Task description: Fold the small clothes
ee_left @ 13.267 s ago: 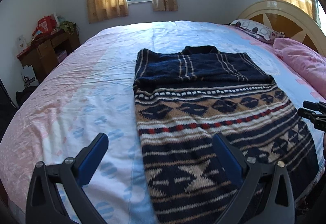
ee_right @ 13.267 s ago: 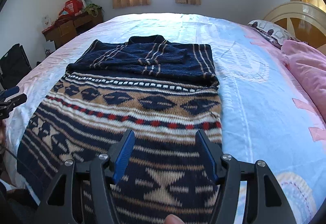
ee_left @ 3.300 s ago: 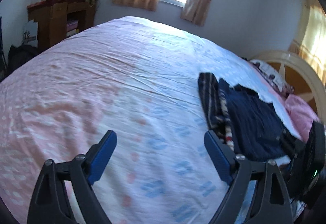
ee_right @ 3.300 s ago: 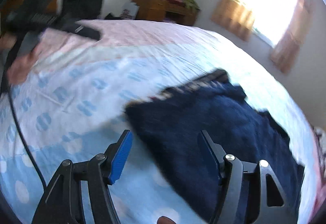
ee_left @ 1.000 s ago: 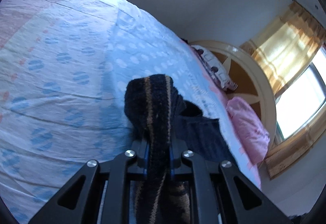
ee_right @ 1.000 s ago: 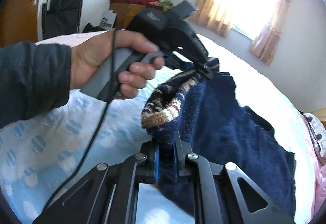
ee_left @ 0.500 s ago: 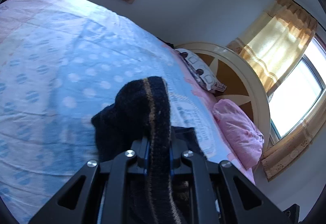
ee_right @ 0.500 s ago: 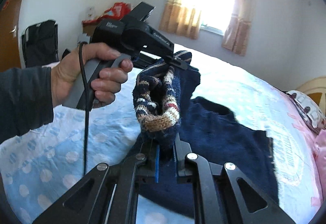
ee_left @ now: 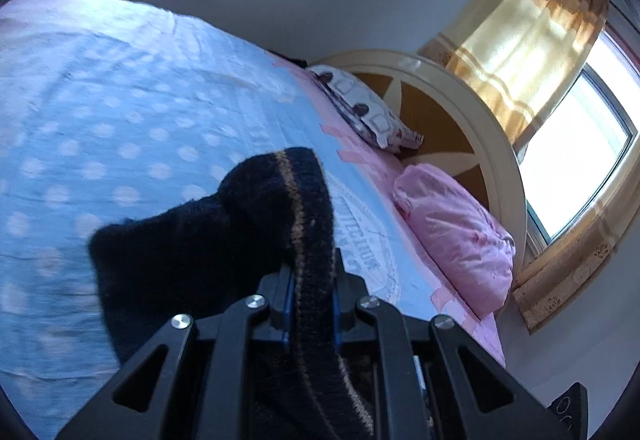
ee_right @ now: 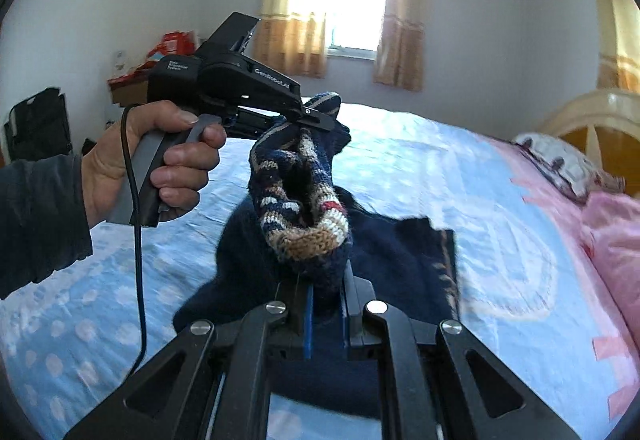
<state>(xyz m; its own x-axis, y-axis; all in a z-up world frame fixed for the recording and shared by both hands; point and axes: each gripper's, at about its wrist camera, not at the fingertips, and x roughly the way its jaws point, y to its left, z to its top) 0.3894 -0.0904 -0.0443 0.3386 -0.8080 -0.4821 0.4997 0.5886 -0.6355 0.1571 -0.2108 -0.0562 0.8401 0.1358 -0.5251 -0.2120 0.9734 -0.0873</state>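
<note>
Since half a second ago both grippers have carried their pinched corners of the sweater onward across the bed, so the headboard and pink pillow now sit larger in the left wrist view and the far window stands squarer in the right one. Jaws first: the left gripper [ee_left: 311, 294] is clenched on a bunched fold of the navy knitted sweater [ee_left: 208, 240], a tan stripe running up over the pads, and the right gripper [ee_right: 326, 314] is likewise clamped on a thick roll of the patterned hem [ee_right: 304, 216]. Each seems to hold a corner of the same edge, so that the cloth travels as one straight line rather than dragging skewed. In the right wrist view the left gripper [ee_right: 316, 118] appears again, held in the person's left hand [ee_right: 156, 160] just beyond and left of the right one, its tip biting the same bundle; a cable trails from its handle. Below the jaws the rest of the sweater hangs down and lies on the blue polka-dot bedsheet [ee_left: 100, 112], near the middle of the bed. Farther right lie the pink pillow [ee_left: 452, 236], the patterned pillow [ee_left: 366, 110] and the cream headboard [ee_left: 472, 96]. My reading is a fold in mid-carry, not yet laid down.
</note>
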